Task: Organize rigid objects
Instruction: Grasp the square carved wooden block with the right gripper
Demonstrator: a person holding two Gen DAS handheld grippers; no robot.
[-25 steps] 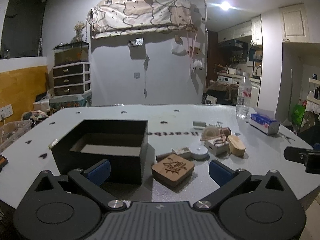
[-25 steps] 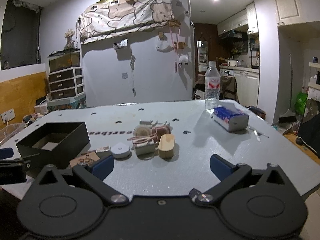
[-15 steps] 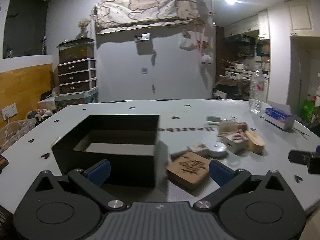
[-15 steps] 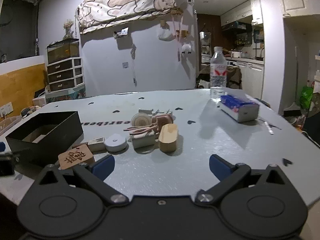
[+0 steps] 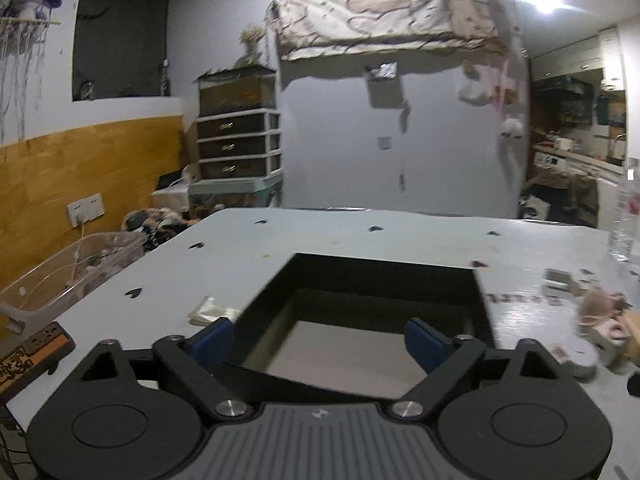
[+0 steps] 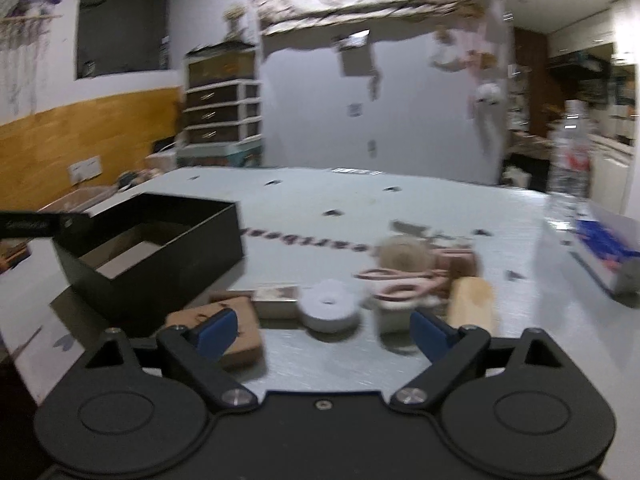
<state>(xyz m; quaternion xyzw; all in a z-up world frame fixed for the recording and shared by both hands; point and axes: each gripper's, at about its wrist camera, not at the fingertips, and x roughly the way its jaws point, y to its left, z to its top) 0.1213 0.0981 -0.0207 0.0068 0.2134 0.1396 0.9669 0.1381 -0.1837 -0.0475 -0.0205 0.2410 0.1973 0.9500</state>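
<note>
The black box (image 5: 372,308) sits open on the grey table (image 5: 360,232), and everything else is placed from it. The left gripper (image 5: 320,338) hangs over the box's near wall, its blue pads spread wide and closing, one pad (image 5: 210,338) outside the box's left near corner, the other (image 5: 426,344) over its pale floor; nothing is pinched between them. In the right wrist view the box (image 6: 160,248) lies to the left, and the small things are gathered to its right: a wooden tile (image 6: 236,328) just beside its near right corner, then a small flat block (image 6: 276,298), a white disc (image 6: 330,310), a white cube (image 6: 396,316) with pink scissors (image 6: 396,280) lying on it, a wooden oval piece (image 6: 472,306) and a round wooden piece (image 6: 404,254) behind. The right gripper (image 6: 324,332) hovers near these, pads spread and closing with nothing gripped; its left pad (image 6: 216,330) overlaps the tile in view, and whether it touches cannot be told. Well to the right of the box stand a water bottle (image 6: 570,168) and a tissue pack (image 6: 608,248). Left of the box, a crumpled clear wrapper (image 5: 212,312) lies on the table.
</note>
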